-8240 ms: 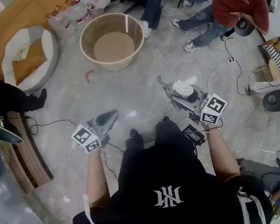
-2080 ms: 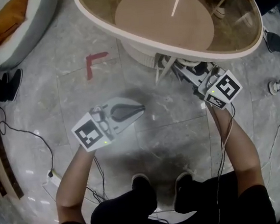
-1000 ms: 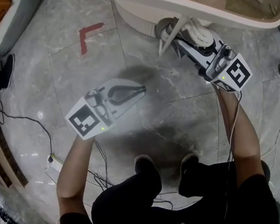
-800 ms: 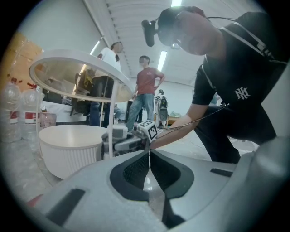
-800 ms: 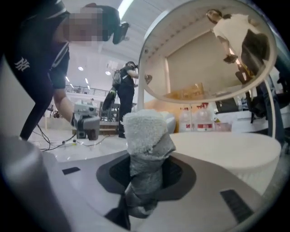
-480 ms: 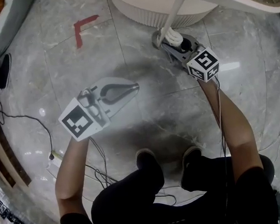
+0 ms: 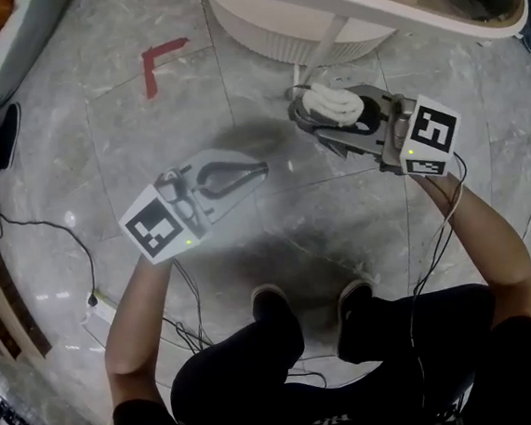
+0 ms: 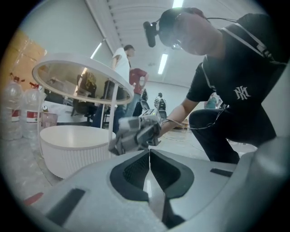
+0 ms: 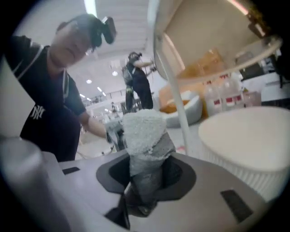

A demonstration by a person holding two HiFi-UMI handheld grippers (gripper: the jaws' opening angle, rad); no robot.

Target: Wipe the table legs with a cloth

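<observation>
- The right gripper [image 7: 313, 123] had its jaws pinched on a rolled white terry cloth [image 9: 144, 131]. The grey bunched lower end sat between the jaws, and the fluffy top stood free above them.
- Judged handling: the cloth looked light, soft and compressible, likely to wrap round a thin rod rather than slide off. The bunched lower fold seemed the right place to hold it, leaving the pile free for wiping.
- The cloth lay just beside the thin white slanted table leg [image 9: 174, 90], slightly to its left in the right gripper view. Whether they touched could not be told.
- The leg appeared slender and smooth, and so possibly springy under side pressure. It ran up to the round cream-rimmed table [image 7: 358, 6], above the ribbed white cylindrical base [image 9: 244, 136].
- The left gripper [image 8: 149, 158] had its jaws pressed together on nothing. It hung over the grey marble floor [image 7: 73, 151], well apart to the left of the leg.
- Writing: a white interlocked-letter monogram [image 8: 242, 93] marked the person's black shirt, its letters not surely legible. The red-labelled clear bottles [image 8: 27, 115] at far left carried print too small to read. A red L-shaped floor mark [image 7: 162, 63] bore no text.
</observation>
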